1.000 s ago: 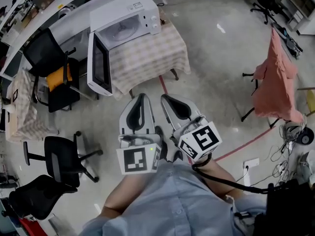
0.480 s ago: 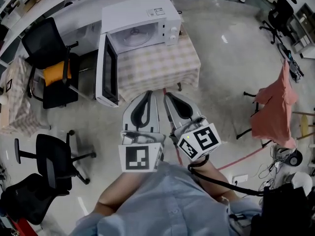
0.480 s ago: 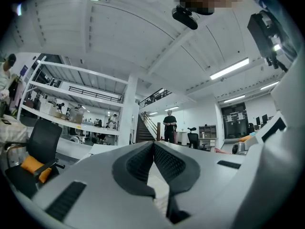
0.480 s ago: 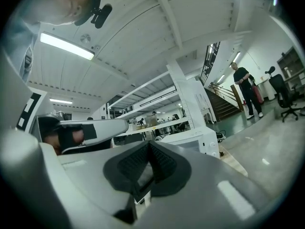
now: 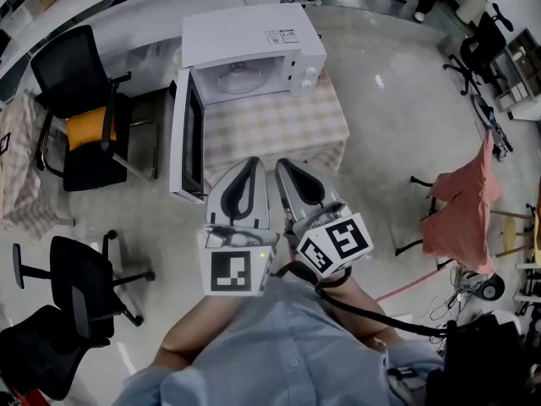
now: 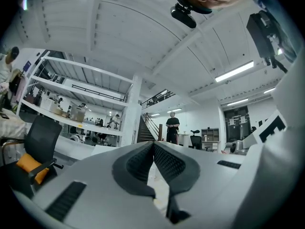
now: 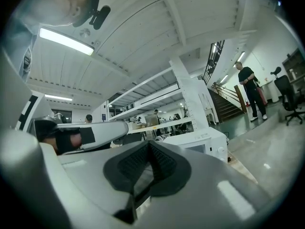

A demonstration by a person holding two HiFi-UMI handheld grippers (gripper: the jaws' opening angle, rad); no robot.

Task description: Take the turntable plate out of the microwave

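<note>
Your left tool [image 5: 251, 166] and right tool [image 5: 284, 167], closed and empty, point twelve o'clock; turntable plate [image 5: 239, 79] lies flat inside the microwave [image 5: 254, 32].

- Microwave [image 5: 254, 41]: white casing, smooth, faintly glossy; door [image 5: 188, 138] has a dark, shiny window.
- Turntable plate [image 5: 239, 76]: clear, smooth, glass-like.
- Tablecloth [image 5: 283, 129]: checked woven cloth, matt.
- Floor [image 5: 397, 117]: grey, polished, reflective.
- Left gripper [image 5: 252, 162], right gripper [image 5: 281, 164]: matt pale-grey plastic shells; pads [image 6: 169, 163] black, finely ribbed, rubbery.
- Shirt [image 5: 279, 353]: pale blue cloth.
- Draped cloth [image 5: 461, 201]: pink, soft, matt.
</note>
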